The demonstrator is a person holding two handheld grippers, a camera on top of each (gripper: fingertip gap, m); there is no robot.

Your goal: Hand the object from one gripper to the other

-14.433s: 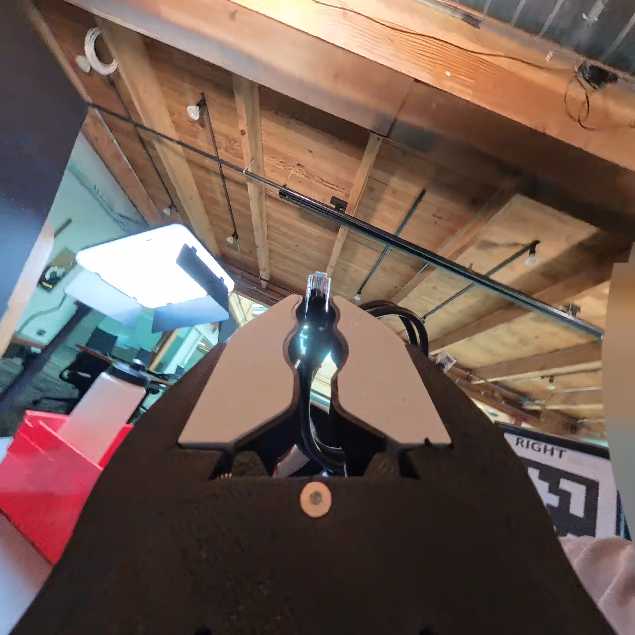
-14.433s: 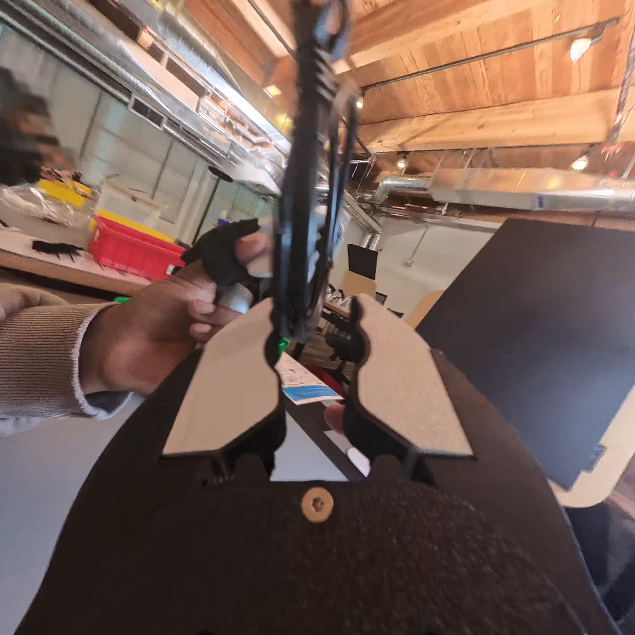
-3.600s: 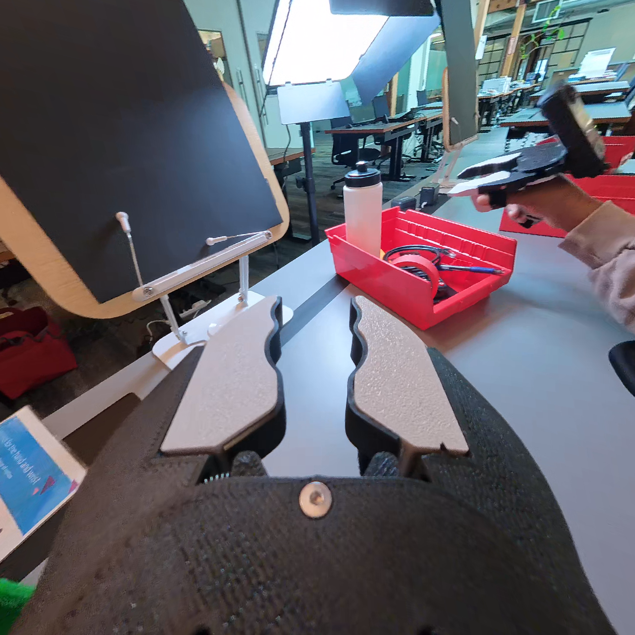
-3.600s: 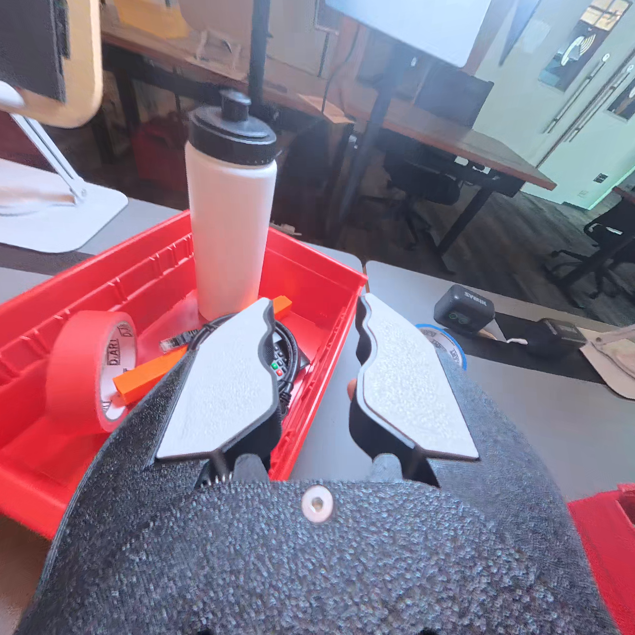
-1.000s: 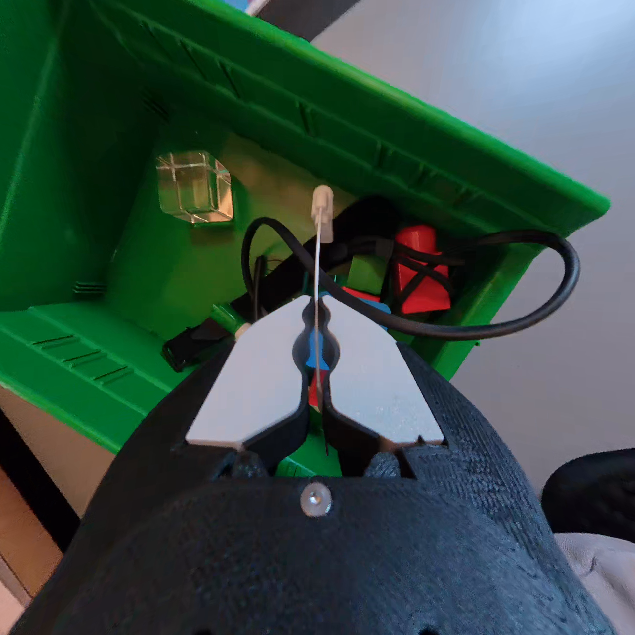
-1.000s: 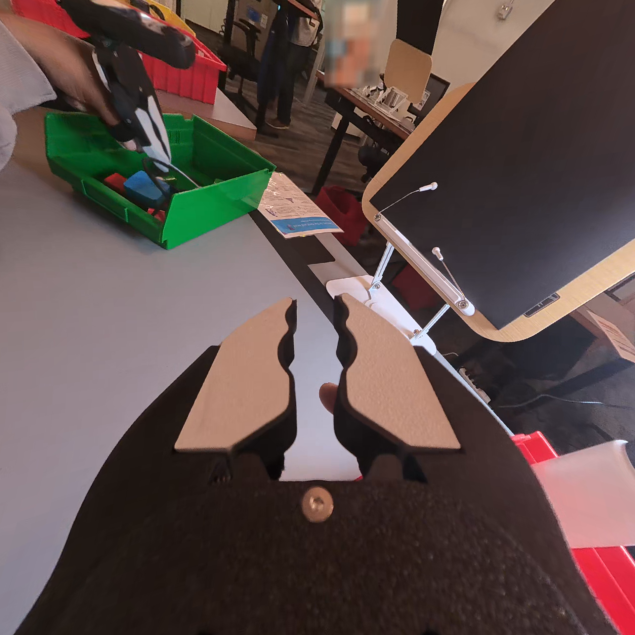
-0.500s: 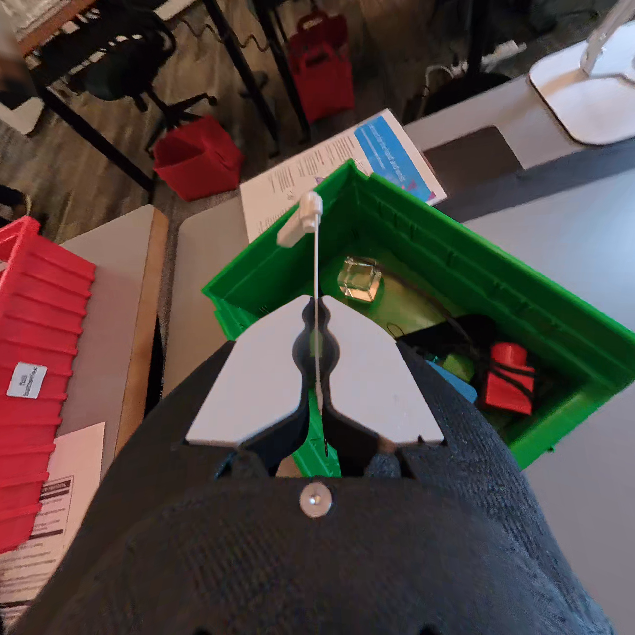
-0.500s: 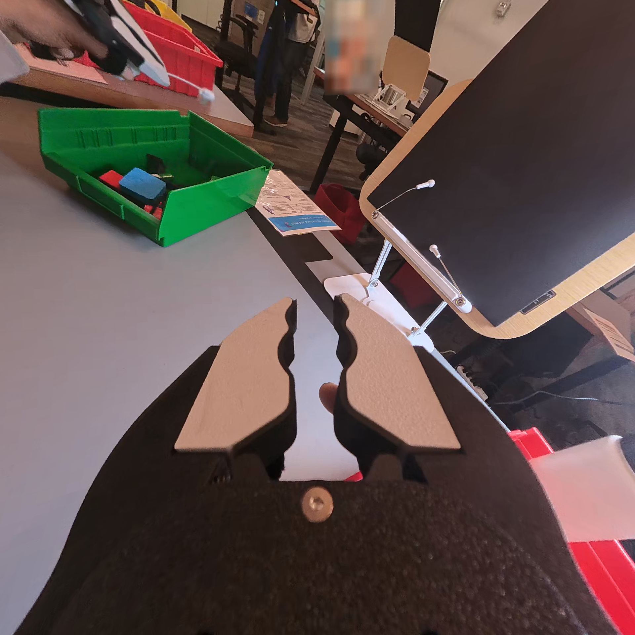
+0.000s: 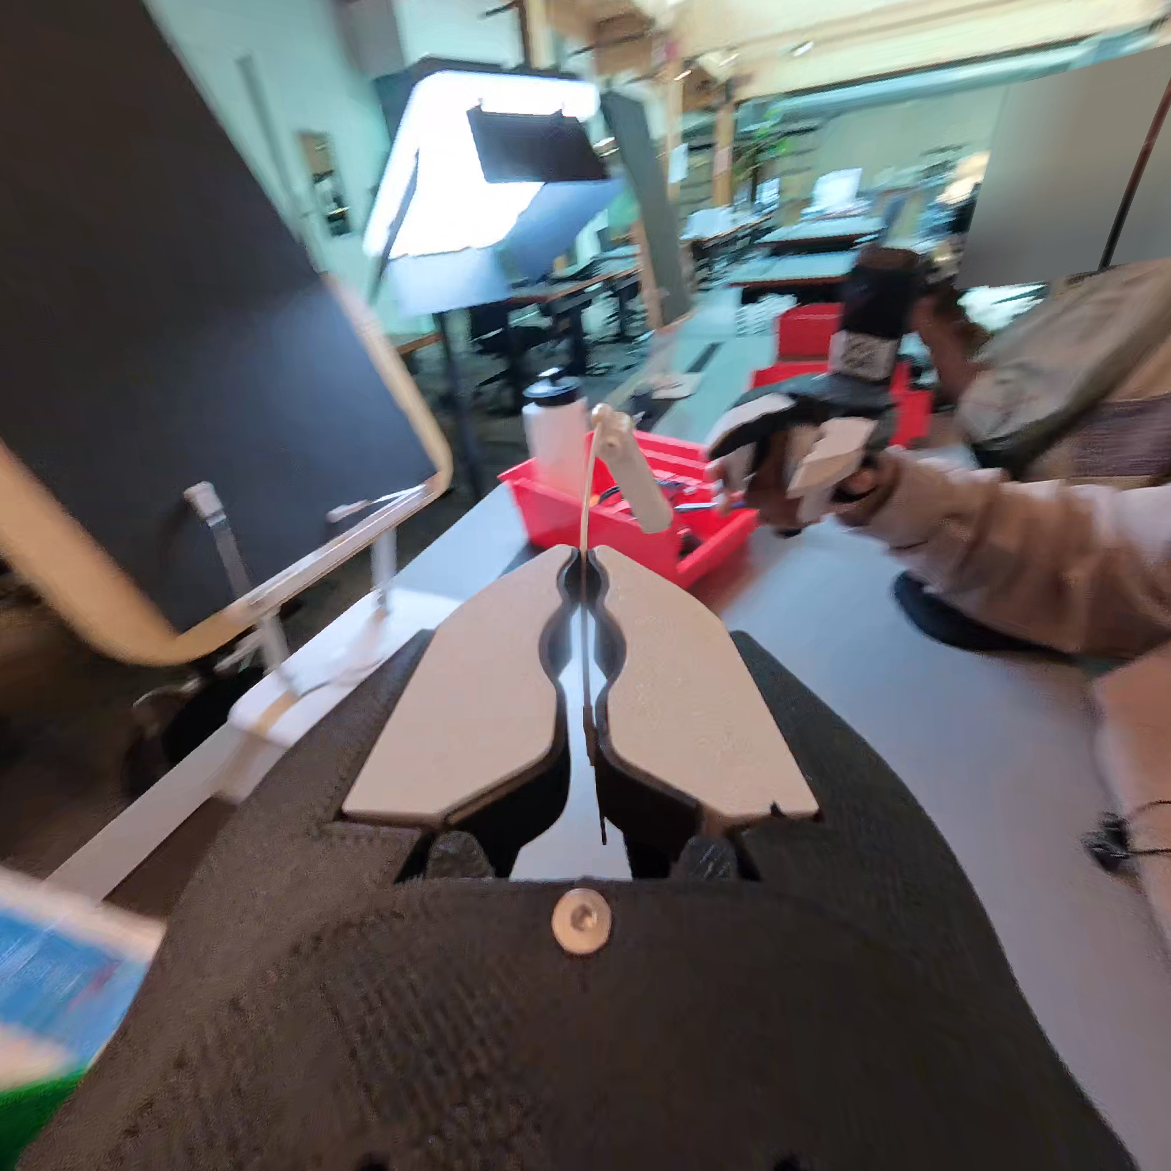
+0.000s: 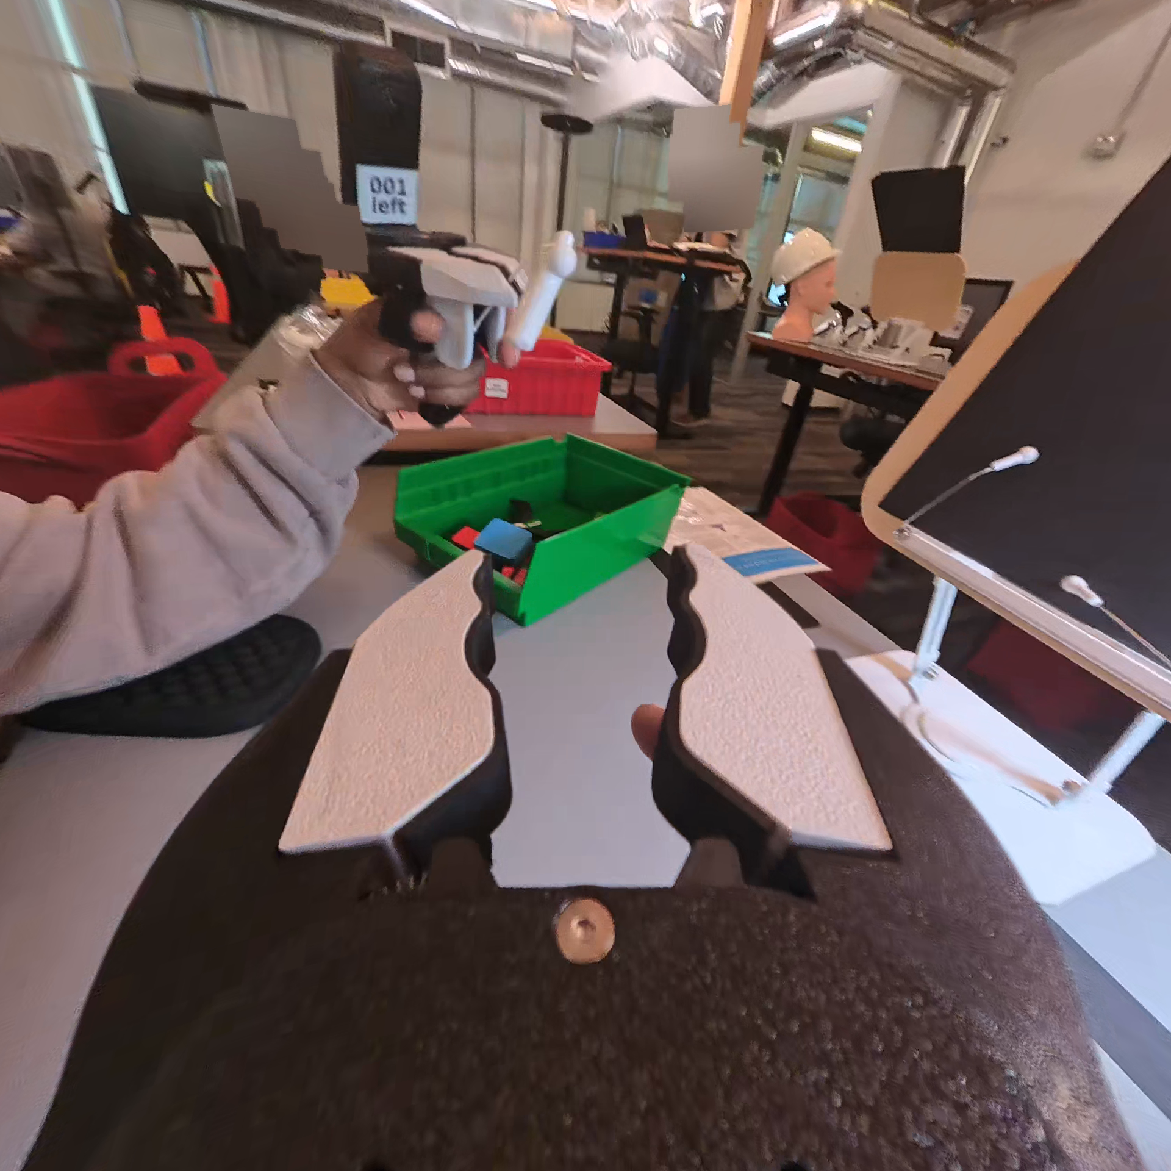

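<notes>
The left tongs [image 9: 584,557] are closed on the thin wire stem of a small white tool [image 9: 633,472], whose white handle sticks out past the tips, raised above the grey counter [image 9: 887,665]. The right tongs [image 10: 575,561] are open and empty, well apart from it, with a green bin [image 10: 595,545] on the counter beyond them.

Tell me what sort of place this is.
Probably an open-plan lab or workshop office: rows of desks with office chairs, storage bins such as the green bin on the grey table, and a studio light panel on a stand.
</notes>
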